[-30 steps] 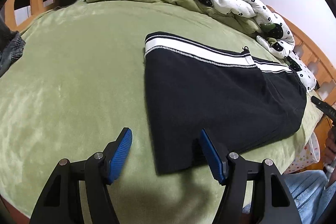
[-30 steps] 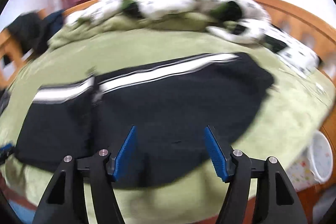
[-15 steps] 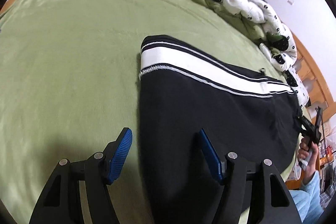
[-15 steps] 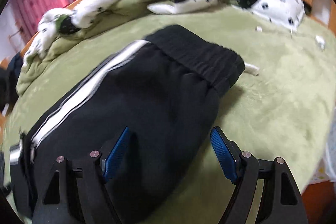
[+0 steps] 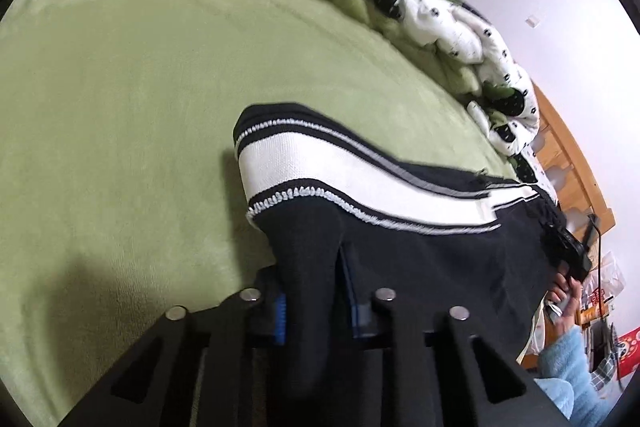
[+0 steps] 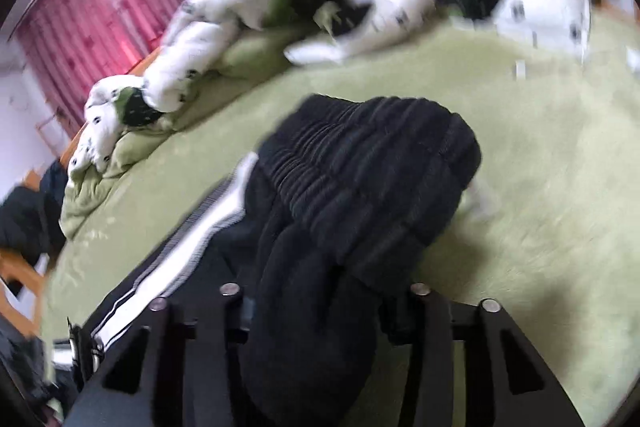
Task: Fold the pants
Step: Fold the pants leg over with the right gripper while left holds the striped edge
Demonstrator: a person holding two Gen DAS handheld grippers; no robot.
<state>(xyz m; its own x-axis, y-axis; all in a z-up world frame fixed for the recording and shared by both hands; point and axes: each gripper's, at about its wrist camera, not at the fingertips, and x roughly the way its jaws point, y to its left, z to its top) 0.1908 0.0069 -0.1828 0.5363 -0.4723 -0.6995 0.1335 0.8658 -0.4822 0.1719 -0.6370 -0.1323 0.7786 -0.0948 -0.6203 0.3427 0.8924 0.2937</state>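
I can read no text, label, brand or number anywhere; the red printed item at the edge is too small.

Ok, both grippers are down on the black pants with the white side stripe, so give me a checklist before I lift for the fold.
1. Left gripper clamped on the cuff end of the black pants with the white side stripe: ok, jaws have just closed on a fabric ridge.
2. Right gripper clamped at the ribbed black waistband: ok, jaws have just closed on bunched cloth.
3. Green fleece blanket caught in either grip: cannot tell.
4. Landing space beside the pants: ok, bare blanket.
5. White spotted quilt clear of the pants: ok.
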